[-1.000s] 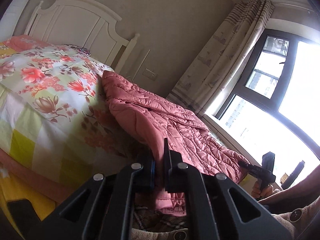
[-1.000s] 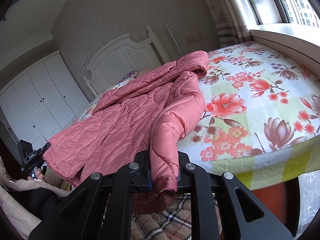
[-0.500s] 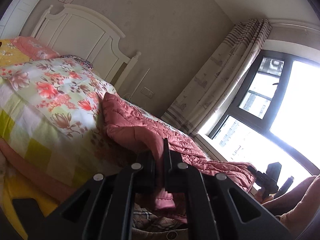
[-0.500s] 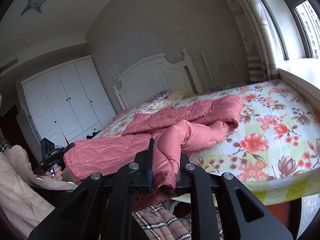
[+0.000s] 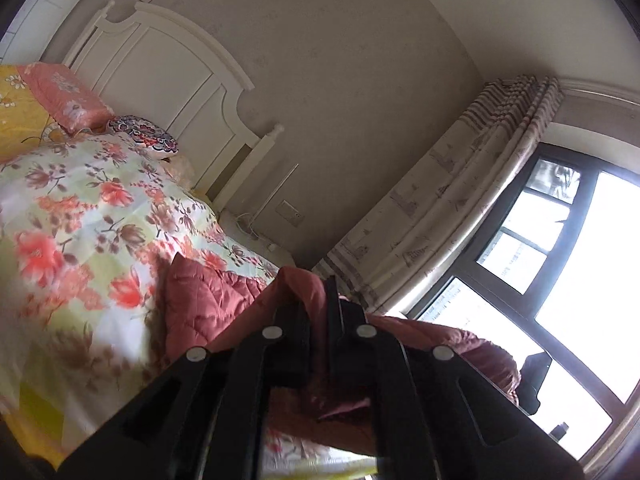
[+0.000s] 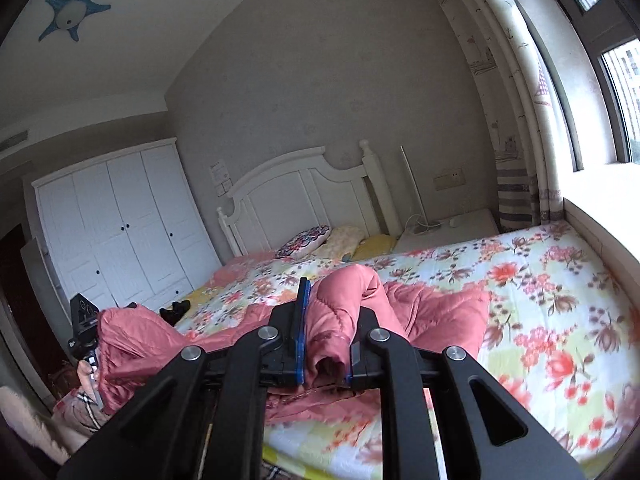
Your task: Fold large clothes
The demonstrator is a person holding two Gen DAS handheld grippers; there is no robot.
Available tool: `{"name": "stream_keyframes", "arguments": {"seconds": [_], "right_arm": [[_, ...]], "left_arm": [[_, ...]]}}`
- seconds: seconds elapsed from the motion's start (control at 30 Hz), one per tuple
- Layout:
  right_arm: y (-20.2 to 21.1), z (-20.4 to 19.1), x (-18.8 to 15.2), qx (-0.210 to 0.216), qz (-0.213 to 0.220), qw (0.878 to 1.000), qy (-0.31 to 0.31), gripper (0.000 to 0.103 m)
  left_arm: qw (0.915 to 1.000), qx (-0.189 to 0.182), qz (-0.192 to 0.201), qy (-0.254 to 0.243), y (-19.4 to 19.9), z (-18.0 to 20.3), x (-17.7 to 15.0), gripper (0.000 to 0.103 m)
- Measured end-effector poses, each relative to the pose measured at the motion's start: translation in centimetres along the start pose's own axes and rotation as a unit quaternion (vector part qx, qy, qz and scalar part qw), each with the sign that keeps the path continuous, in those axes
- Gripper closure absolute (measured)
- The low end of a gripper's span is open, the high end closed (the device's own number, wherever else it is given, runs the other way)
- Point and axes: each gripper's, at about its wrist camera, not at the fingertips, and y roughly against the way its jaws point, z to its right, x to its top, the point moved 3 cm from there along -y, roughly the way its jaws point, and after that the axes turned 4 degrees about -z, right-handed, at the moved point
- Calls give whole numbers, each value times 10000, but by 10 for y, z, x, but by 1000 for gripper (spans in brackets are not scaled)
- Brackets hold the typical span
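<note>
Right wrist: floral bed (image 6: 540,300) beside white wardrobe (image 6: 120,224).

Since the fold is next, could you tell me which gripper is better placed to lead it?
Probably right: the right gripper clamps the pink quilted coat's sleeve above bare floral bedspread.

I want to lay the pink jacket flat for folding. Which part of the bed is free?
The floral bedspread is bare between the pink jacket and the window sill. The pillows crowd the headboard end. The jacket covers the near left part.
</note>
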Motion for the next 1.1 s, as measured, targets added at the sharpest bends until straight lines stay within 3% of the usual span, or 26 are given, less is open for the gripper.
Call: {"name": "stream_keyframes", "arguments": {"seconds": [0.13, 0.23, 0.27, 0.3, 0.37, 0.4, 0.43, 0.47, 0.57, 0.73, 0.93, 1.0, 1.03, 1.1], "right_arm": [[-90, 47, 49, -572, -483, 9964, -389, 89], [-166, 107, 48, -760, -1216, 9818, -1242, 86], [-186, 122, 41, -774, -1441, 9753, -1484, 81], [-203, 139, 32, -760, -1640, 9675, -1768, 77], [-223, 168, 13, -688, -1892, 9520, -2306, 51], [-222, 178, 8, -713, -1828, 9499, -2433, 45], [-217, 187, 5, -660, -1660, 9528, -2453, 32], [-210, 193, 4, -593, -1508, 9567, -2418, 18], [-191, 214, 1, -597, -1257, 9647, -2236, 13], [-209, 222, -7, -689, -1783, 9653, -1777, 13], [-245, 186, -14, -152, -2256, 9667, -1202, 21], [-256, 171, -20, -307, -2523, 9639, -794, 50], [-258, 165, -21, -504, -2561, 9634, -612, 85], [-241, 149, -7, -631, -2180, 9734, -314, 90]], "left_arm": [[9940, 999, -358, 258, -101, -31, 55, 94], [9792, 1721, -897, 594, -175, -78, 64, 85], [9743, 1845, -1050, 750, -191, -97, 61, 80], [9688, 1928, -1237, 944, -208, -116, 55, 77], [9598, 2034, -1458, 1267, -225, -148, 46, 55], [9583, 2150, -1371, 1292, -224, -159, 44, 46], [9585, 2281, -1215, 1206, -218, -165, 46, 31], [9603, 2298, -1140, 1094, -214, -168, 48, 24], [9638, 2256, -1243, 687, -206, -176, 55, 23], [9583, 1947, -2092, 43, -232, -171, 49, 18], [9502, 1654, -2619, -341, -269, -158, 29, 19], [9459, 1705, -2704, -551, -275, -155, 23, 50], [9452, 1690, -2738, -560, -275, -153, 23, 79], [9576, 1484, -2416, -518, -259, -140, 33, 91]]}}
